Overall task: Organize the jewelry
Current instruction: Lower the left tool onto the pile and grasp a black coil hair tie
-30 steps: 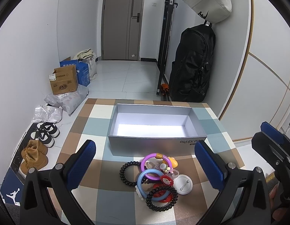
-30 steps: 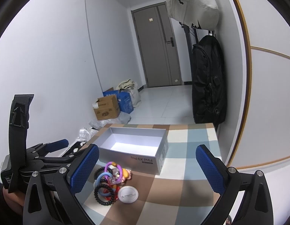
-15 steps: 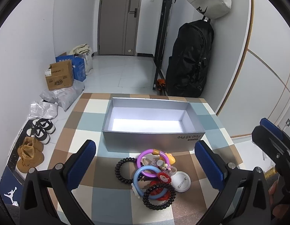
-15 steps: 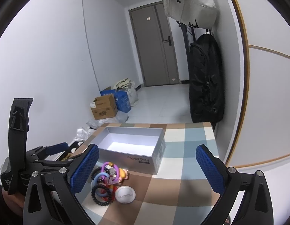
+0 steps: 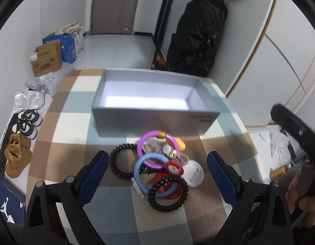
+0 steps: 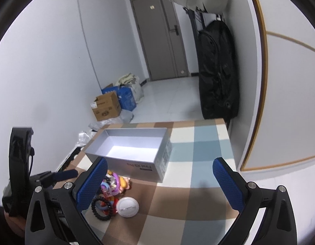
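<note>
While both claws hang wide and empty, the jewelry pile [image 5: 157, 163] sits on the tabletop [image 5: 61, 122] just before the empty grey box [image 5: 155, 120].

Left claw [image 5: 155, 163] frames the pile. Best pick is likely one outer ring, the black coil [image 5: 121, 161], lifted clear over the box's near wall. Right claw [image 6: 159, 183] has open tabletop to the right; its edge lies near.
</note>
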Available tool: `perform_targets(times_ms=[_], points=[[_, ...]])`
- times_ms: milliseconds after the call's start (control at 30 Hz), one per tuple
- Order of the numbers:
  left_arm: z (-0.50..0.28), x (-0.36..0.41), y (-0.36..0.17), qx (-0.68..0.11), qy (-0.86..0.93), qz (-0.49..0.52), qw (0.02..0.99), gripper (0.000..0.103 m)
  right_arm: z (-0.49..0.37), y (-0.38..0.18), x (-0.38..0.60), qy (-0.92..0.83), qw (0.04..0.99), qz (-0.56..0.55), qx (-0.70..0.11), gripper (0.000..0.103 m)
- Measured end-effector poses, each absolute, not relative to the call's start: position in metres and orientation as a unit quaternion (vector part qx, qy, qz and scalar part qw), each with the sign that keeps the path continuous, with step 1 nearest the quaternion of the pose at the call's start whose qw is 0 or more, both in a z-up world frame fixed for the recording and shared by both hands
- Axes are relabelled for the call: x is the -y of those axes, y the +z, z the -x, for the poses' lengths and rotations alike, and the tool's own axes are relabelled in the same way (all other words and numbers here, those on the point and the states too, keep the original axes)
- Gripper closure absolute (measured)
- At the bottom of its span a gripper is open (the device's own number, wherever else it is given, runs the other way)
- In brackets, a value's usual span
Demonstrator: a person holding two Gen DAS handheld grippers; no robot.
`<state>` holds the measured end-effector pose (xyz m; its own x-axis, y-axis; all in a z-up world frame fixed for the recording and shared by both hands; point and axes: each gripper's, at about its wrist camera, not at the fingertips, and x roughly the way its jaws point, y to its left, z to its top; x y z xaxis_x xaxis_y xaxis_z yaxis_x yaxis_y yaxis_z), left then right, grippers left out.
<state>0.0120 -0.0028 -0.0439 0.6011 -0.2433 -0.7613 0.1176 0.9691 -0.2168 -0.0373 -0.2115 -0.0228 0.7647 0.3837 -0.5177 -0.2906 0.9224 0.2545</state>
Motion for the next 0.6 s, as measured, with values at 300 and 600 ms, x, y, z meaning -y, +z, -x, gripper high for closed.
perform_targets(times_ms=[300, 600], points=[[-0.017, 0.005, -0.063, -0.484, -0.102, 0.061, 0.867, 0.026, 0.025, -0.025, 0.217, 0.181, 0.926, -0.096, -0.318, 0.000], [-0.014, -0.001, -0.062, -0.493, -0.103, 0.089, 0.859, 0.039, 0.026, -0.025, 0.218, 0.185, 0.921, -0.103, -0.328, 0.000]])
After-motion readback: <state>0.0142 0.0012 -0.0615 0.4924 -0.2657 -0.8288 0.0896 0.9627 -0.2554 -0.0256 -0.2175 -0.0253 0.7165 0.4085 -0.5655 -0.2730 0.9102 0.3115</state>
